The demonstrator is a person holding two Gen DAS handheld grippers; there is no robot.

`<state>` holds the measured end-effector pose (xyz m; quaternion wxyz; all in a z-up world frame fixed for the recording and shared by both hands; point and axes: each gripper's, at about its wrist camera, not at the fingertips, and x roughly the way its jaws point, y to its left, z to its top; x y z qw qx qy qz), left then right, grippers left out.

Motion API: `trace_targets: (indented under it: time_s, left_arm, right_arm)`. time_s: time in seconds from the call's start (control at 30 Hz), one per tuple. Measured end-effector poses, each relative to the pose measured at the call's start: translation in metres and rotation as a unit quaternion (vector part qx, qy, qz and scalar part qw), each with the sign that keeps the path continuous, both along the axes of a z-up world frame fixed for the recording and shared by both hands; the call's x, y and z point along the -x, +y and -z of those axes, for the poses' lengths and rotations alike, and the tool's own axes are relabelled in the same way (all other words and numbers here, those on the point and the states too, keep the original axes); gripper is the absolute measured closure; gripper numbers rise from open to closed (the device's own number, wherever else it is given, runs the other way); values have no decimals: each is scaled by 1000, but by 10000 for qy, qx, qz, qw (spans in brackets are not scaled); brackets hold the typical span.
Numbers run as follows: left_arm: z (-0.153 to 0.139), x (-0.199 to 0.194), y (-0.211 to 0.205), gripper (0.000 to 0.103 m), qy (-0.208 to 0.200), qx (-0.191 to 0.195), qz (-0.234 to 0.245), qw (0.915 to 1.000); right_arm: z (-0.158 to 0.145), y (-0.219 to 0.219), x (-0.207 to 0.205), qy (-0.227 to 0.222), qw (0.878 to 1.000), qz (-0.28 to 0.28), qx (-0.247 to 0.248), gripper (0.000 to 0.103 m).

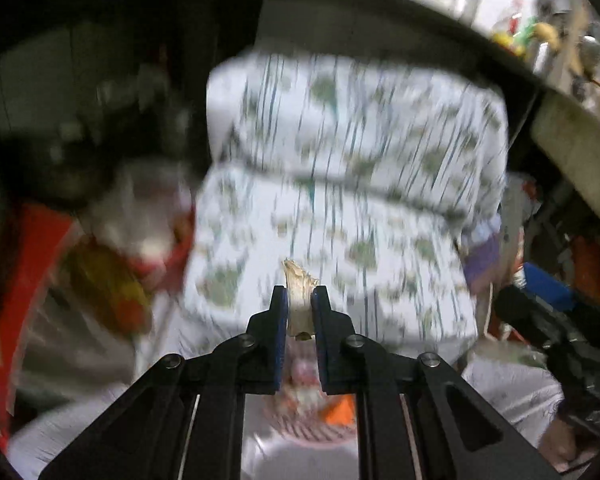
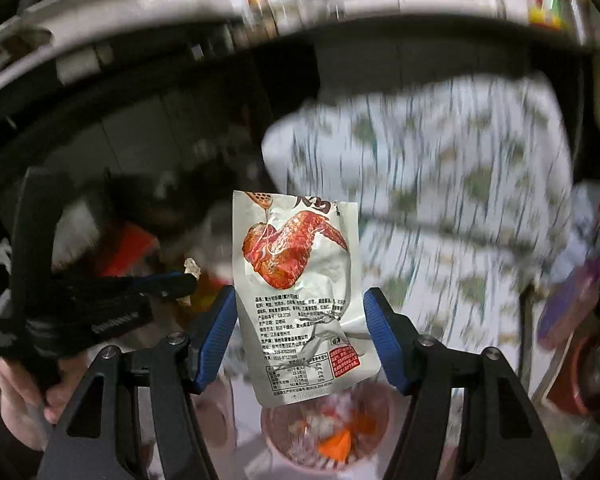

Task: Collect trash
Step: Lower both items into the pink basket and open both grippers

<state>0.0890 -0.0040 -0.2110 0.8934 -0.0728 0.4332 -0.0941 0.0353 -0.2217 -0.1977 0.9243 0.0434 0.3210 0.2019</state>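
Observation:
My left gripper [image 1: 299, 292] is shut on a small beige crumpled scrap [image 1: 300, 304], which pokes out above its blue pads. In the right wrist view the same gripper [image 2: 188, 280] comes in from the left with the scrap [image 2: 192, 268] at its tip. My right gripper [image 2: 300, 294] holds a silver snack wrapper [image 2: 300, 312] with a red chicken-wing picture, its pads pressing on the wrapper's two side edges. Under both grippers stands a pink bin [image 2: 268, 428] with white and orange rubbish inside; its rim [image 1: 312, 438] also shows in the left wrist view.
A white cushion with a green pattern [image 1: 340, 160] [image 2: 440, 200] fills the space ahead. Red and yellow packaging [image 1: 112, 292] lies at the left. Dark furniture stands behind. A hand [image 2: 16, 400] grips the left tool. Both views are motion-blurred.

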Motion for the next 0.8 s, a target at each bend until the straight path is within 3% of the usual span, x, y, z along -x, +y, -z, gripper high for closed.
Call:
trace_targets:
  time_s: [0.17, 0.27, 0.33, 0.53, 0.6, 0.63, 0.7, 0.77, 0.8]
  left_arm:
    - [67, -25, -5, 89, 1066, 166, 229, 9939]
    - [107, -36, -5, 89, 1808, 598, 342, 9811]
    - [123, -40, -6, 89, 2085, 853, 419, 9734]
    - [160, -48, -16, 88, 2611, 906, 492, 9598]
    - [163, -48, -16, 75, 2672, 820, 396, 9593]
    - [161, -48, -16, 72, 2586, 688, 357, 9629]
    - [153, -47, -15, 49, 2346, 374, 307, 9709]
    - [145, -46, -13, 35, 2152, 260, 247, 9759]
    - [140, -45, -12, 34, 2035, 211, 210, 9786]
  right_arm:
    - [75, -4, -34, 1294, 9900, -178, -535, 40]
    - [111, -12, -50, 2008, 9728, -107, -1153, 40]
    - [135, -20, -59, 2491, 9566, 49, -1513, 40]
    - [171, -23, -69, 3060, 9415, 267, -1388, 38]
    - [175, -24, -71, 3153, 9370, 371, -1461, 37]
    - [177, -27, -71, 3186, 9343, 449, -1534, 33]
    - [175, -33, -73, 3150, 9326, 584, -1661, 27]
    - [170, -37, -72, 3083, 9341, 683, -1668, 25]
    - [167, -39, -71, 3032, 9359, 720, -1643, 25]
